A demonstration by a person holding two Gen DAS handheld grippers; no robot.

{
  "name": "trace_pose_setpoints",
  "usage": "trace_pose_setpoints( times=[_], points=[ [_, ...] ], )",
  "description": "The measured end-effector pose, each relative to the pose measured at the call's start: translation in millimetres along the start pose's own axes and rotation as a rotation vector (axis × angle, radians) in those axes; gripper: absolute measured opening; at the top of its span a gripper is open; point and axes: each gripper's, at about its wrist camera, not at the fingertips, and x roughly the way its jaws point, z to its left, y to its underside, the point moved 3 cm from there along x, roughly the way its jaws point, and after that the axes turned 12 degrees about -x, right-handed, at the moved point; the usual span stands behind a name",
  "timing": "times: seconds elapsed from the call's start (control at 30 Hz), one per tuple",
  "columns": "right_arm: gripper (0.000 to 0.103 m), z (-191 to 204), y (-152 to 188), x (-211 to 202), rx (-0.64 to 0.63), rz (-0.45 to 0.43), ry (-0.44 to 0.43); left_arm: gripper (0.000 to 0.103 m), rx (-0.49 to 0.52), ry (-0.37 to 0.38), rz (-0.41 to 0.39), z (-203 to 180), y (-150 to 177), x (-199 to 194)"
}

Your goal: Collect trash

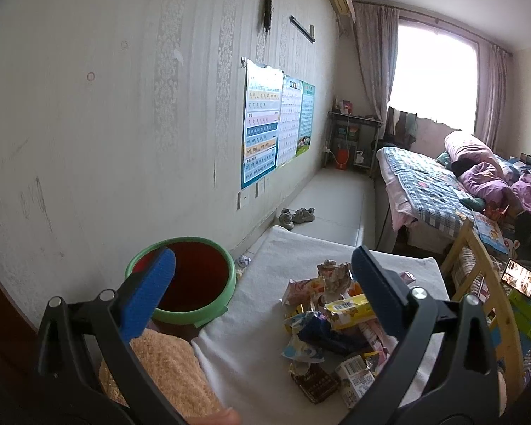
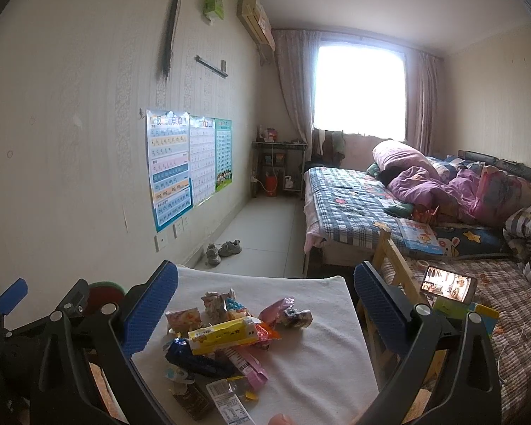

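Hovering above the wrapper pile (image 2: 226, 336), right gripper (image 2: 265, 313) spread wide, left gripper (image 1: 263, 292) likewise apart, green-rimmed bin (image 1: 180, 279) left of the pile

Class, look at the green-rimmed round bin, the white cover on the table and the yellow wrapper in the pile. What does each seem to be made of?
Green-rimmed round bin: probably moulded plastic, going by its smooth, faintly shiny rim.
White cover on the table: looks like matte cloth, towel-like, with a soft rounded edge.
Yellow wrapper: seemingly thin printed plastic film, glossy and creased.
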Motion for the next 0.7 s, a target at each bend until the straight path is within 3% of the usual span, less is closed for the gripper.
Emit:
trace_pose_setpoints(
  times=[0.7],
  points=[
    [0.096, 0.2, 5.0, -2.0, 0.004, 0.001, 0.000, 0.098, -0.024, 0.018, -0.003, 0.5, 1.2, 1.3]
  ],
)
